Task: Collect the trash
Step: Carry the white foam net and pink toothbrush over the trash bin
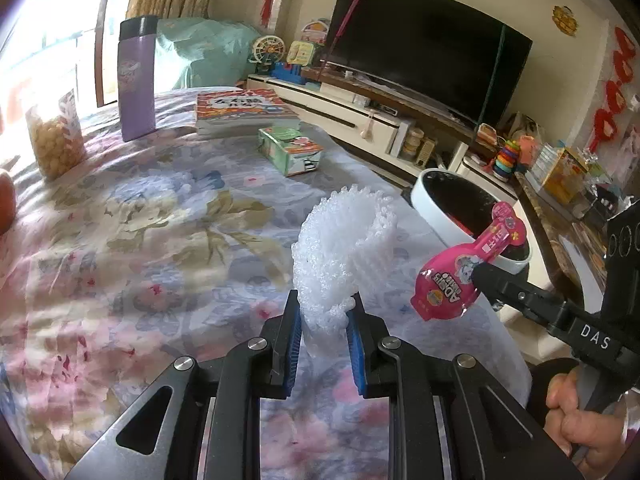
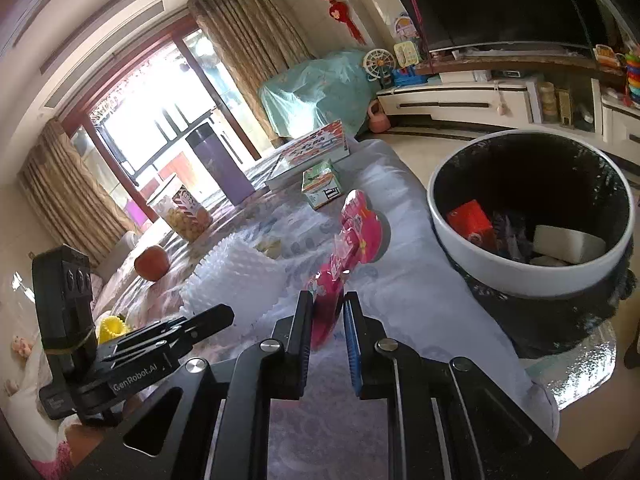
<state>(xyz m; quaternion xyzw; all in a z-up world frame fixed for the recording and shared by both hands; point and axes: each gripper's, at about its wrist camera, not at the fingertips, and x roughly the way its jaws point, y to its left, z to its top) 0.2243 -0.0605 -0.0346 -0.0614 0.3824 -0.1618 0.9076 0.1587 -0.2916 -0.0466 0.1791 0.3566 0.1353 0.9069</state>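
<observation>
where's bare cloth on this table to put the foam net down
Widest bare tablecloth lies between the snack jar, the green box and the foam net. It is crowded at the back, around the purple flask and book.

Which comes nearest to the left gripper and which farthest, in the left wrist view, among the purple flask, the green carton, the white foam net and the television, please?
1. White foam net: held between the left gripper fingers.
2. Green carton: lying mid-bed, ahead.
3. Purple flask: upright at the bed's far left.
4. Television: on the stand beyond the bed, to the right.
</observation>
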